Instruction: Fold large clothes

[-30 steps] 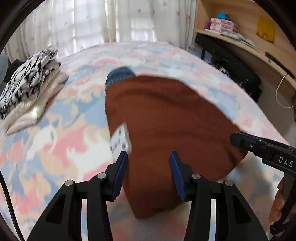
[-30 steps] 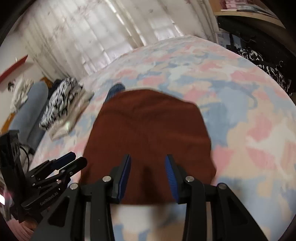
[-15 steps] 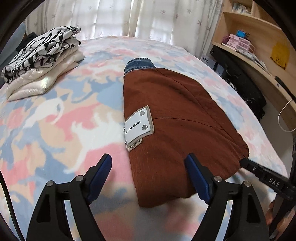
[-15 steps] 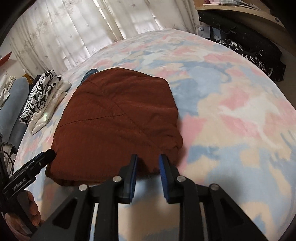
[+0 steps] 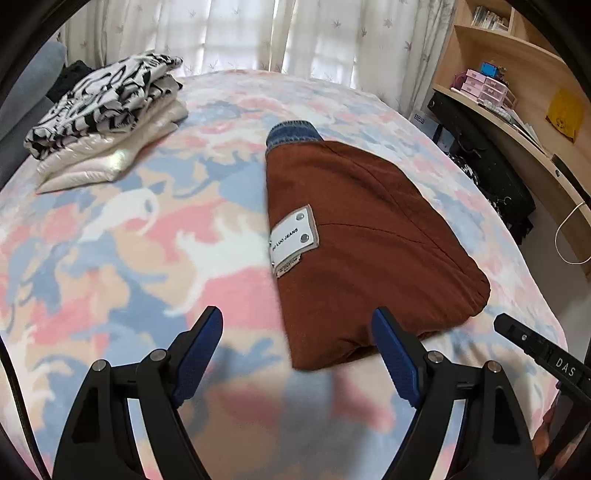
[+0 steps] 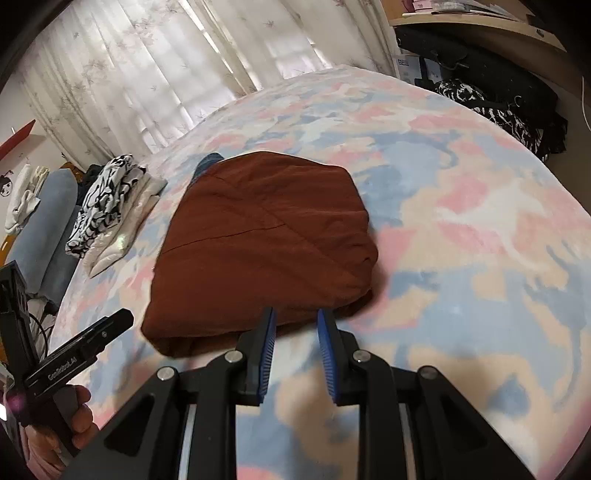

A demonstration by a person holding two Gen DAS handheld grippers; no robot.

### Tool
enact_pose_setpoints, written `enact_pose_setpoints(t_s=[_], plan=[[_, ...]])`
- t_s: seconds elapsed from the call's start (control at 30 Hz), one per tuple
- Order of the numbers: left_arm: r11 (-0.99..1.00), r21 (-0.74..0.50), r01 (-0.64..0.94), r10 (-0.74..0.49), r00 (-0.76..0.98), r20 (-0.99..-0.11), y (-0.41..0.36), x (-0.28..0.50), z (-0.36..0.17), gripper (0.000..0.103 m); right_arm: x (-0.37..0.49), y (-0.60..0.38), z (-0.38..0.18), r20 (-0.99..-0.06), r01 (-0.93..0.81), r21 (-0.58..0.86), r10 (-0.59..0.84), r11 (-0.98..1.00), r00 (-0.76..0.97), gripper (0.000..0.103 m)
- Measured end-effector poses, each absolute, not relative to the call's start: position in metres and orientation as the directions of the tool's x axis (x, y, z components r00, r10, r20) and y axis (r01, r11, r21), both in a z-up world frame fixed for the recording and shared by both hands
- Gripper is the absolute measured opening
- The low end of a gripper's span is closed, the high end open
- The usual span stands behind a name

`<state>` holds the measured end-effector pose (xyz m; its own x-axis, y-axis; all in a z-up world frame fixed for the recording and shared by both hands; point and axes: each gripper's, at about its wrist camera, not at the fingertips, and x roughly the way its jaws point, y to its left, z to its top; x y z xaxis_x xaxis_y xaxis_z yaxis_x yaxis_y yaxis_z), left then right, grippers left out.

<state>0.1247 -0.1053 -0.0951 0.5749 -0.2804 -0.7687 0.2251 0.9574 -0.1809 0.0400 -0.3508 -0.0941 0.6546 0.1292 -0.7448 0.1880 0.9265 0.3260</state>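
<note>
Right now my left tool [image 5: 297, 354] hangs over the near edge of the bed [image 5: 110, 236] with its blue pads spread wide and nothing between them. My right tool [image 6: 295, 356] hovers over the same near edge with only a narrow gap between its pads, and it grips nothing either; its tips sit just in front of the folded bundle's near edge.

That bundle is the rust-brown garment [image 5: 369, 236], folded into a compact, roughly rectangular packet lying about mid-bed on the pink, blue and cream patterned blanket. A strip of blue denim [image 5: 291, 134] pokes out from its far end, toward the curtains [image 5: 258, 33]. On the packet's left edge is a white patch label [image 5: 293, 238] with two metal rivets; I can read "LUO JEANS" on it, with letters before that too blurred to tell, and a smaller tag below it is not legible.

In the left wrist view the body of my right tool enters from the lower right with "DAS" printed on it in white. In the right wrist view the body of my left tool enters from the lower left, carrying small white lettering I cannot read with confidence.

Toward the bed's far left corner sits a stack of folded clothes [image 5: 107, 118], a black-and-white patterned piece on top of cream ones. Wooden shelves [image 5: 517, 74] stand past the right edge.
</note>
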Motion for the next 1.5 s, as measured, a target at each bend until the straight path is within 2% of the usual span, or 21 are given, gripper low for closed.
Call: enact_pose_setpoints(t_s=[0.07,0.2,0.37,0.43,0.6,0.8,1.17,1.47,1.5], plan=[[0.963,-0.169,0.211,-0.263,0.581,-0.771,-0.102,0.12,-0.089,0.081,0.035,-0.347,-0.092,-0.746,0.182,0.326,0.134,0.928,0.652,0.024],[0.974,-0.162,0.16,-0.225,0.567,-0.792,-0.096,0.116,-0.081,0.081,0.027,-0.343,-0.09,-0.748,0.177,0.352,0.163,0.919,0.644,0.036],[0.972,-0.177,0.154,-0.233,0.529,-0.816,-0.092,0.112,-0.079,0.081,0.02,-0.339,-0.086,-0.75,0.163,0.36,0.181,0.919,0.637,0.038],[0.972,-0.161,0.17,-0.228,0.527,-0.819,-0.096,0.108,-0.076,0.081,0.019,-0.337,-0.084,-0.755,0.155,0.354,0.184,0.923,0.63,0.042],[0.968,-0.133,0.215,-0.226,0.497,-0.838,-0.104,0.109,-0.074,0.081,0.021,-0.34,-0.084,-0.775,0.137,0.324,0.179,0.936,0.606,0.061],[0.965,-0.117,0.236,-0.221,0.482,-0.848,-0.111,0.126,-0.073,0.081,0.038,-0.356,-0.089,-0.797,0.14,0.332,0.199,0.933,0.571,0.064],[0.928,-0.303,0.219,-0.367,0.374,-0.852,-0.121,0.193,-0.097,0.084,0.092,-0.416,-0.097,-0.765,0.179,0.458,0.284,0.871,0.577,0.065],[0.902,-0.385,0.197,-0.428,0.278,-0.86,-0.137,0.235,-0.138,0.084,0.144,-0.453,-0.145,-0.724,0.193,0.621,0.463,0.759,0.512,0.065],[0.899,-0.393,0.194,-0.434,0.273,-0.859,-0.137,0.237,-0.142,0.087,0.15,-0.454,-0.152,-0.717,0.188,0.638,0.487,0.747,0.499,0.065]])
